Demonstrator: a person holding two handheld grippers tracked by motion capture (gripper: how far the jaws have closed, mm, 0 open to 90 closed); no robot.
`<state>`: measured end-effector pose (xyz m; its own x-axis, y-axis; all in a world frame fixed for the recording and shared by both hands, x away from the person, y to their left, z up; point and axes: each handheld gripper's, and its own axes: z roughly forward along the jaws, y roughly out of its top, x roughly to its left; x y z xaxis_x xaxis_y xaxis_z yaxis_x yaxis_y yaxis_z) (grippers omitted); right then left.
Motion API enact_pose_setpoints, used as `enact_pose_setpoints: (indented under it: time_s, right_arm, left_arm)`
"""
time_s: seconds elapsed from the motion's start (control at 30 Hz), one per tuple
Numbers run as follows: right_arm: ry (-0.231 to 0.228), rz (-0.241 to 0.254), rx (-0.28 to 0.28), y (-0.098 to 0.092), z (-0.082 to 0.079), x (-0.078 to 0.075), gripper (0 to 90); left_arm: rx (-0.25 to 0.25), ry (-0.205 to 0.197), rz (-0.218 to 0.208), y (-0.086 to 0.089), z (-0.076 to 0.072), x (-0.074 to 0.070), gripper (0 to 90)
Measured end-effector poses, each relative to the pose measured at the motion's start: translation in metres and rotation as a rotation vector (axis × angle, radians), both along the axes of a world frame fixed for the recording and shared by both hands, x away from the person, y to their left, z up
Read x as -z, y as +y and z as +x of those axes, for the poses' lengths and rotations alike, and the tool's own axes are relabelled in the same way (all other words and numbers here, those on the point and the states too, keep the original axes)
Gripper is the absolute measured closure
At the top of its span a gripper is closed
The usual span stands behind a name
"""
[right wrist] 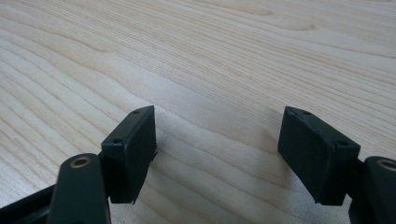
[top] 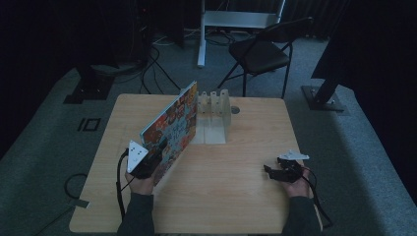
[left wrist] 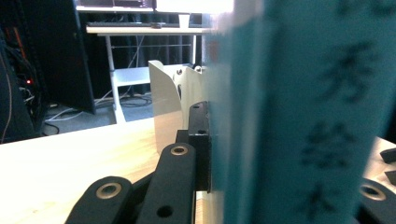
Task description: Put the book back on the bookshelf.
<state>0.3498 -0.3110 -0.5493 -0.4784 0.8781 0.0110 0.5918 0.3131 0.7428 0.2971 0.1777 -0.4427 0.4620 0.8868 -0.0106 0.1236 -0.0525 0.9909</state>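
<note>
Left gripper [top: 156, 153] is clamped on the near end of a large picture book [top: 172, 129]. The book stands on its long edge on the table [top: 236, 196], tilted, running from the gripper back to the white rack [top: 214, 115] at the table's far middle. Whether the book's far end touches the rack or just sits beside it: can't tell, since the cover blocks that joint in the high view.

In the left gripper view one jaw is pressed flat against the book's teal spine [left wrist: 299, 116]. The other jaw is almost entirely hidden behind the book, with only a corner of linkage visible at bottom right. Spine print is blurred: large dark characters, not readable. The rack [left wrist: 170, 100] shows partly, cut off by the book.

Right gripper [top: 279, 169] rests low over bare table at the right, well apart from the book. Its jaws stand wide apart with nothing between them; the right gripper view shows plain wood grain [right wrist: 210, 60] between the pads [right wrist: 128, 144].

The high view is dim, so cover art reads as mixed orange and blue patches with no detail. Both forearms are cut off at the bottom edge.
</note>
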Motion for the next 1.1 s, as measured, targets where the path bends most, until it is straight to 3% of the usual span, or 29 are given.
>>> enact_pose_setpoints:
  time_s: [0.77,1.1]
  right_arm:
    - [0.001,0.001,0.001,0.000,0.000,0.000,27.3]
    - [0.001,0.001,0.001,0.000,0.000,0.000,27.1]
  left_arm:
    - [-0.067,0.009,-0.027,-0.009,0.012,0.005,81.2]
    - [-0.091,0.003,-0.011,-0.016,0.015,0.006,81.3]
